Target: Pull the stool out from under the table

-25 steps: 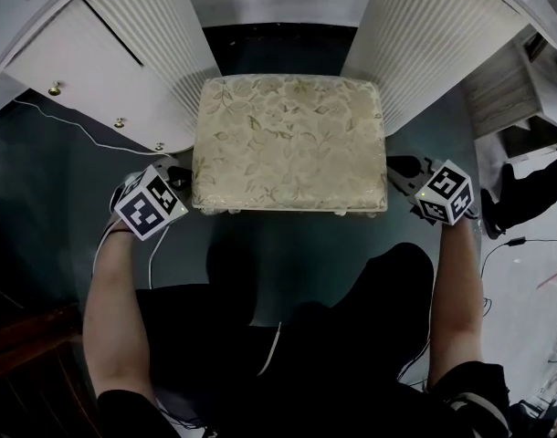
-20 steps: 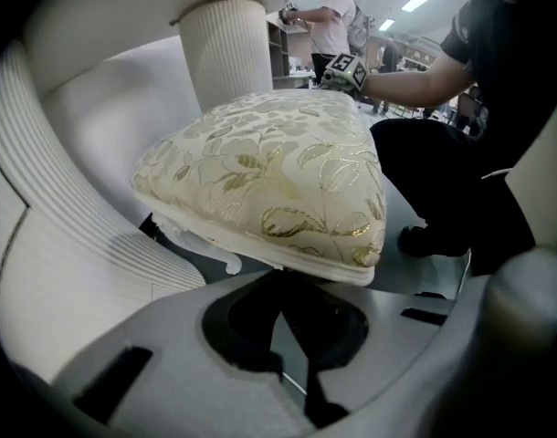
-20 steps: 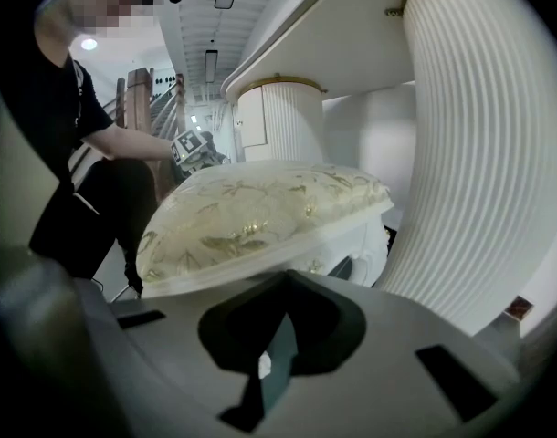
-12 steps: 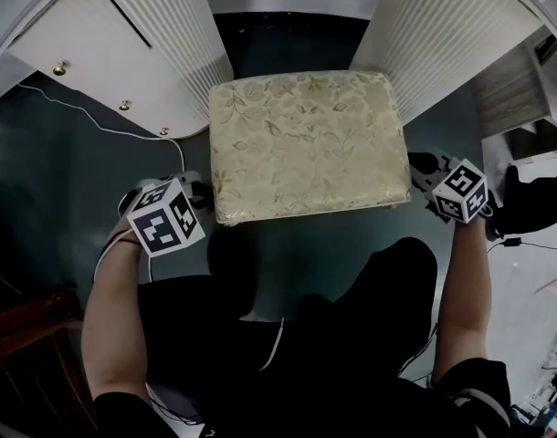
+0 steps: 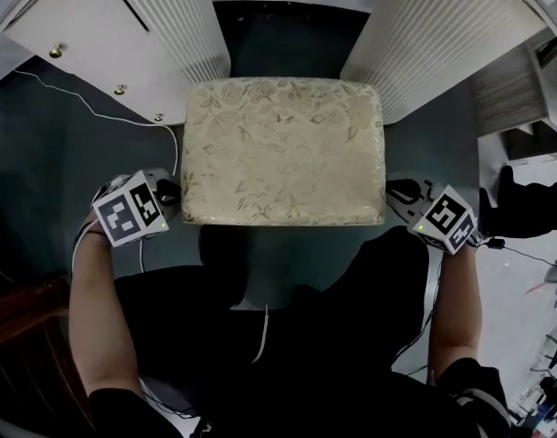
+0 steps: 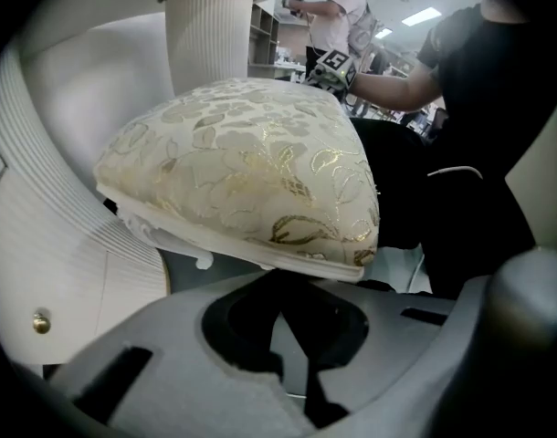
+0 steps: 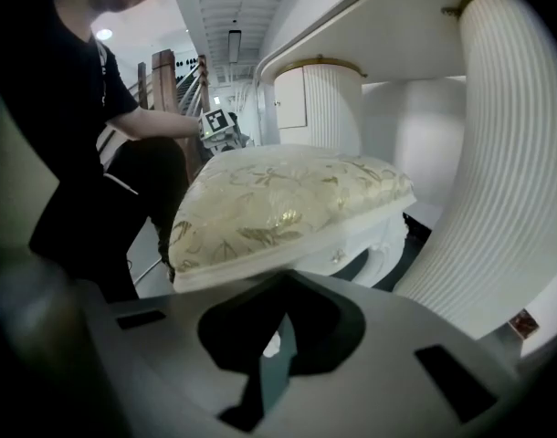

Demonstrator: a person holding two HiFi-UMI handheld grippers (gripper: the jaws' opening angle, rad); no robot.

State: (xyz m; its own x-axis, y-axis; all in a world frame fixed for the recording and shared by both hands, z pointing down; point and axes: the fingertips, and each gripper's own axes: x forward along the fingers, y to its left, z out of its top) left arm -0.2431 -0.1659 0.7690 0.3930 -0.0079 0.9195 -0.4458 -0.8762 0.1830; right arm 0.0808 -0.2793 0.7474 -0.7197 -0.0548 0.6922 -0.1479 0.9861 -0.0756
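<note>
Cream stool [image 5: 283, 149] sits between fluted legs [image 5: 425, 35] of the table [image 5: 68, 26], seat fully uncovered: nearly out, I judge. Both closed on nothing, the left gripper [image 5: 169, 193] and right gripper [image 5: 395, 191] flank its near corners.

Stool [image 5: 283, 149] on the floor [image 5: 41, 172], between the left pedestal [image 5: 160, 26] and right pedestal [image 5: 425, 35] of the counter [image 7: 379, 21]. Left tool [image 5: 166, 192] beside its near left corner, right tool [image 5: 397, 192] beside its near right corner.
</note>
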